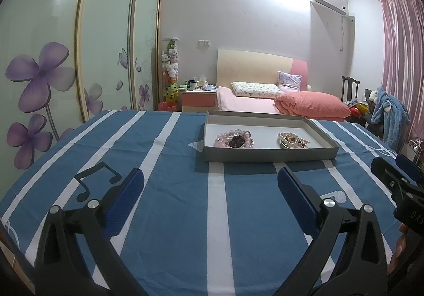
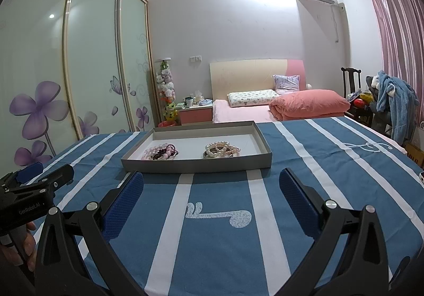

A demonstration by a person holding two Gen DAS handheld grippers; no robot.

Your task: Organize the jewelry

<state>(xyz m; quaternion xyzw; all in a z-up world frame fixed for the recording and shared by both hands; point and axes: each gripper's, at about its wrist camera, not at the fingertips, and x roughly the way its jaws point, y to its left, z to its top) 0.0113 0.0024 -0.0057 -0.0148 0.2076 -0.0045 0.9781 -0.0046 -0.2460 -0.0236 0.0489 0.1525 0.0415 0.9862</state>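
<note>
Open left gripper (image 2: pixel 45 176) (marked GenRobot.AI), right gripper (image 2: pixel 210 190), tray (image 2: pixel 196 164)

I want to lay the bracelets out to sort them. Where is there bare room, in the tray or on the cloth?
Inside the tray, bare floor lies between the pink bead pile and the pearl pile, and along its far wall. The striped cloth before the tray is bare, between the open left claw and open right claw.

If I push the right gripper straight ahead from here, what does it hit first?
Probably the near wall of the gray tray, which lies across the line of the open right gripper. Only striped tablecloth lies between; height above the cloth is unclear, so it might pass over the rim.
</note>
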